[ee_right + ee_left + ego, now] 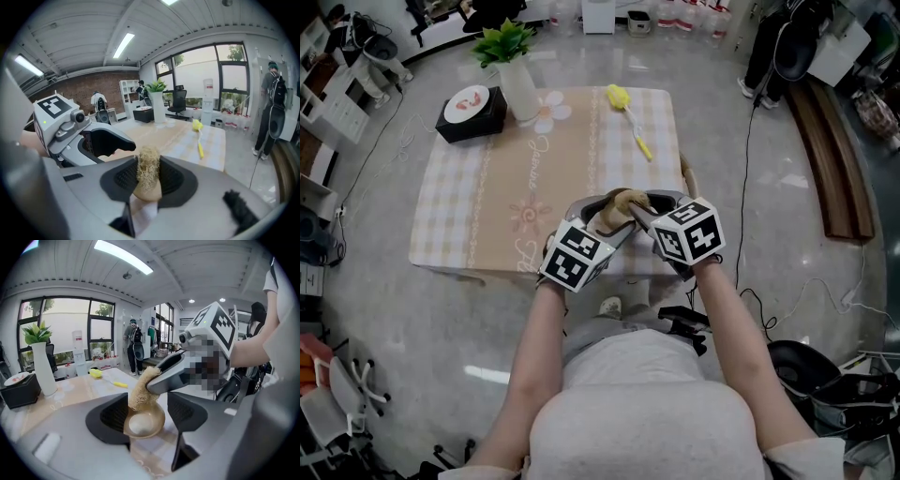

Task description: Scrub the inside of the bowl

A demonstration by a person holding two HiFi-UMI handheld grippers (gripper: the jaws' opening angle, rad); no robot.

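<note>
A small tan bowl (pixel 140 423) lies between the jaws of my left gripper (pixel 146 401). Its left rim rests against the left pad, and a thin gap shows at the right pad, so this gripper is open around it. My right gripper (pixel 149 164) is shut on a straw-coloured loofah scrubber (pixel 149 172). The scrubber's (pixel 140 390) lower end reaches down into the bowl. In the head view both grippers, left (pixel 602 220) and right (pixel 639 211), meet over the bowl (pixel 617 208) near the table's front edge.
A checked cloth covers the table (pixel 487 206). At the back stand a white vase with a green plant (pixel 517 80) and a black box with a plate on it (pixel 471 112). A yellow brush (pixel 628 117) lies at the back right. Cables run over the floor.
</note>
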